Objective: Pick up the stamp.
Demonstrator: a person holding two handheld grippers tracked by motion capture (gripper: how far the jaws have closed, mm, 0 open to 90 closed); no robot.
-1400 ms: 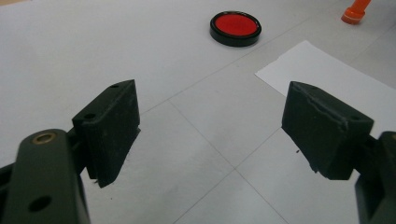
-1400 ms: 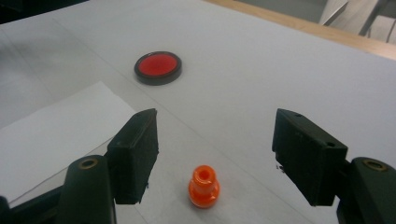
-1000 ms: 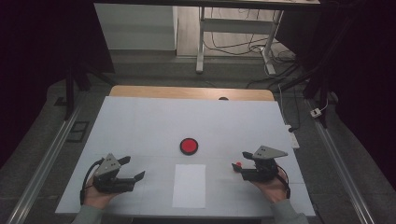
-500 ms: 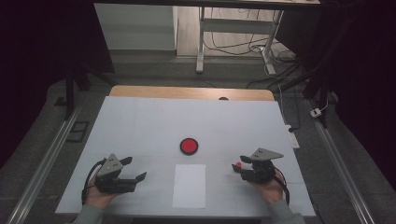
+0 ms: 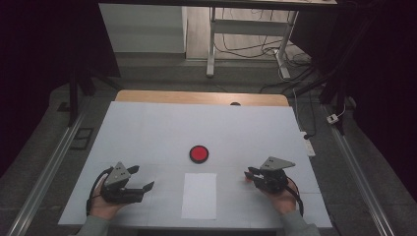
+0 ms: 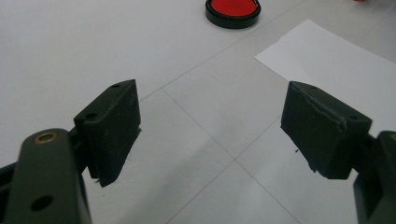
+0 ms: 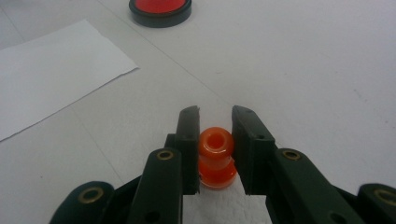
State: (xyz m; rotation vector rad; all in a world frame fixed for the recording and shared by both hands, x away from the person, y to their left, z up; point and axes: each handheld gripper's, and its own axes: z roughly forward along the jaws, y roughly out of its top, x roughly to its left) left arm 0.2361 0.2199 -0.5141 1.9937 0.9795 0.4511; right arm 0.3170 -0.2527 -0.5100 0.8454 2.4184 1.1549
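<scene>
Between the right gripper (image 7: 215,126) jaws, just closed tight, stands a glossy orange spool-shaped piece (image 7: 215,156) with a hollow top.

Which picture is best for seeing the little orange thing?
The right gripper view: the orange piece sits big and sharp between the right gripper jaws, which have just closed on it. The high view gives a tiny red speck; the left gripper view, a sliver at its top edge.

Orange stamp (image 7: 215,157), red-black pad (image 5: 199,154), white paper (image 5: 199,195).
</scene>
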